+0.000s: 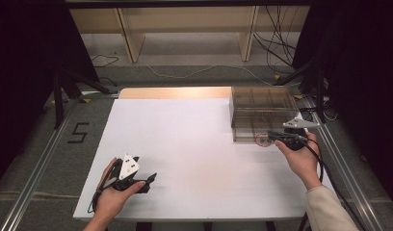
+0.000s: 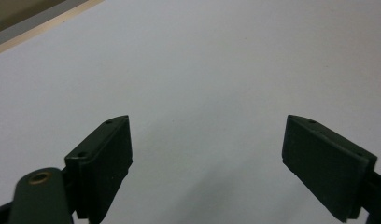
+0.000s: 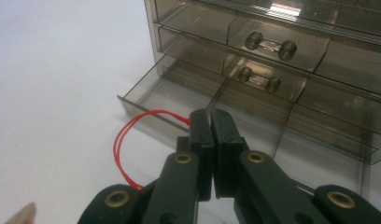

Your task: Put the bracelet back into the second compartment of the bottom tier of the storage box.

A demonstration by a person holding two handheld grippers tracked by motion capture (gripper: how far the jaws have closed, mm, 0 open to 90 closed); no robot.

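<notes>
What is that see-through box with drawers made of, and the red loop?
The drawer box looks like smoky, glossy clear plastic: you can see through its walls, and they reflect light. The red loop looks like thin cord or wire, bending in a springy curve; which one is unclear.

Left gripper agape — right gripper clamped

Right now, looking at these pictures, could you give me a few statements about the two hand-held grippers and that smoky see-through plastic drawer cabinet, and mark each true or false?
1. The left gripper is open over bare white table. True.
2. The right gripper is wide open. False: its jaws are shut on a thin red loop.
3. The smoky transparent plastic drawer cabinet stands at the table's far right. True.
4. All drawers are closed. False: the bottom drawer is pulled out.
5. The left gripper touches the cabinet. False: it is far from it.
</notes>
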